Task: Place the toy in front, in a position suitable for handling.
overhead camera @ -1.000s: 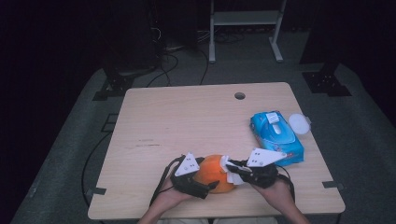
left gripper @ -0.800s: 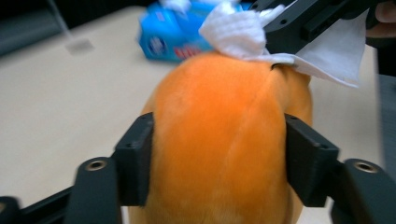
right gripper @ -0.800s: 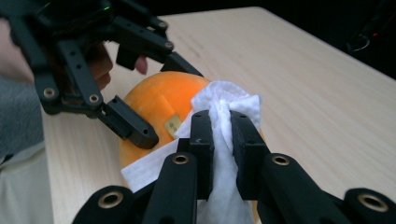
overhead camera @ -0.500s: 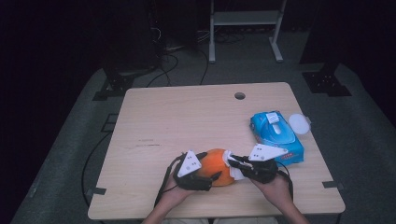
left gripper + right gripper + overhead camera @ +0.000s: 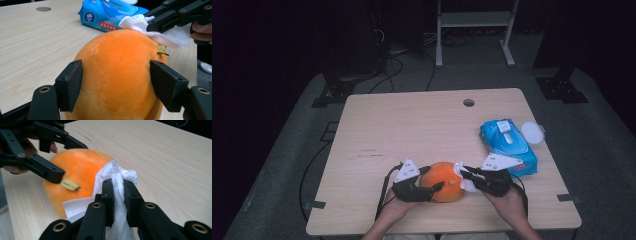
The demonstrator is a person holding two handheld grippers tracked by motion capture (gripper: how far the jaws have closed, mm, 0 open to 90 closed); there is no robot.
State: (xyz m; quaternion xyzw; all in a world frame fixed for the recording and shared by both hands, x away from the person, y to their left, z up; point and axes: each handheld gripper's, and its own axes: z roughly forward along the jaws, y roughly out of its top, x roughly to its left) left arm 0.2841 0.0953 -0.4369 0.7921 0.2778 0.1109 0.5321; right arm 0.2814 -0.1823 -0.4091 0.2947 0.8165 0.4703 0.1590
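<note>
An orange plush ball (image 5: pixel 443 180) with a small gold tag (image 5: pixel 69 185) lies near the table's front edge. My left gripper (image 5: pixel 435 178) straddles it from the left. Its jaws have just been closing, and in the left gripper view both pads (image 5: pixel 72 83) rest against the plush's (image 5: pixel 120 75) sides. My right gripper (image 5: pixel 117 187) is shut on a crumpled white wipe (image 5: pixel 112 173). It holds the wipe (image 5: pixel 140 21) against the far right side of the plush (image 5: pixel 77 170). In the high view the right gripper (image 5: pixel 463 176) sits just right of the ball.
A blue pack of wet wipes (image 5: pixel 508 146) lies to the right, close behind the right hand, with a white round lid (image 5: pixel 532 132) beside it. The wooden table (image 5: pixel 412 125) has a cable hole (image 5: pixel 468 102) near its far edge.
The left gripper's jaws have drawn in around the orange plush. The right gripper with the wipe stays at the plush's right side; both hands have barely shifted.
</note>
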